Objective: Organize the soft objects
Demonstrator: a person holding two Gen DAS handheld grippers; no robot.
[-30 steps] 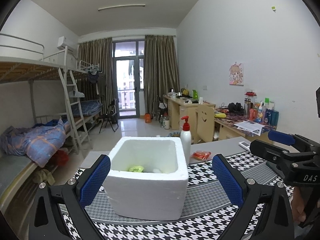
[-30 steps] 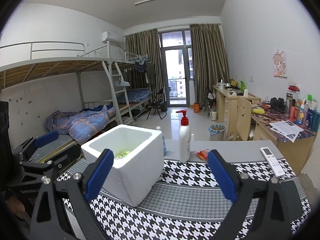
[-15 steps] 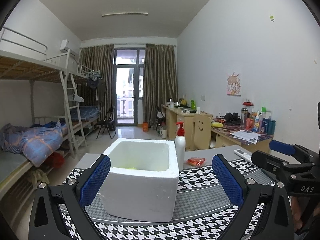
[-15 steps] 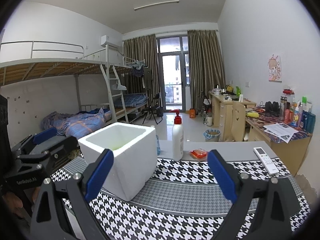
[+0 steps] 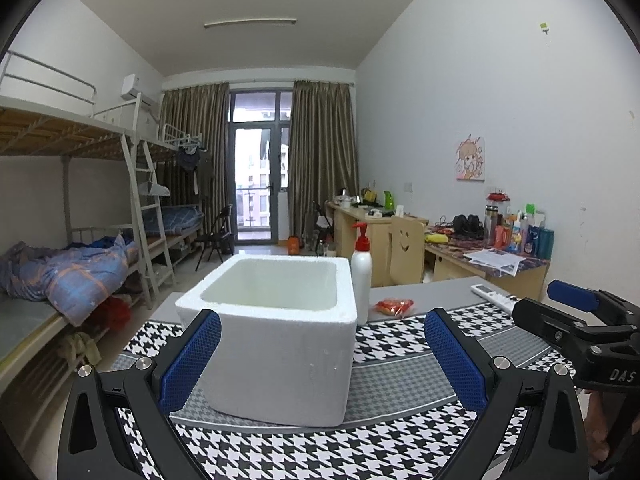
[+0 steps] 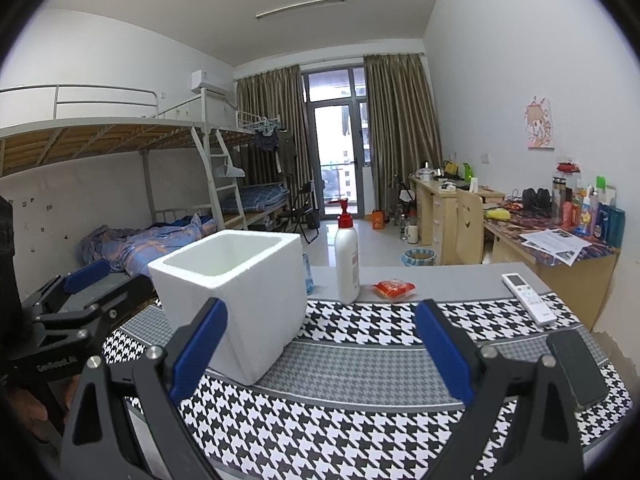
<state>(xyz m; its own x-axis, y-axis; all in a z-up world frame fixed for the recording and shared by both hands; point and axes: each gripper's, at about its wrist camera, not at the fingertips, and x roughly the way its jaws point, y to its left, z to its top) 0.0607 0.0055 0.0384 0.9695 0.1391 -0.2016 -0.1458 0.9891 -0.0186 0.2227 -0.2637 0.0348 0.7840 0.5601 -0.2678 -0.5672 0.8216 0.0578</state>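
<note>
A white foam box (image 5: 280,340) stands on the houndstooth mat (image 5: 400,440); it also shows in the right wrist view (image 6: 240,292). Its inside is hidden from both views now. My left gripper (image 5: 320,360) is open and empty, just in front of the box. My right gripper (image 6: 320,348) is open and empty, to the right of the box, above the mat (image 6: 360,420). A small red-orange packet (image 5: 394,305) lies behind the mat; it also shows in the right wrist view (image 6: 394,288).
A white pump bottle (image 6: 347,256) stands behind the box. A white remote (image 6: 528,298) and a dark phone (image 6: 578,368) lie at the table's right. Bunk beds stand left, cluttered desks right.
Both grippers have dropped lower and tilted up, so the box's inside and the green-yellow thing in it are out of sight. Both stayed open.
</note>
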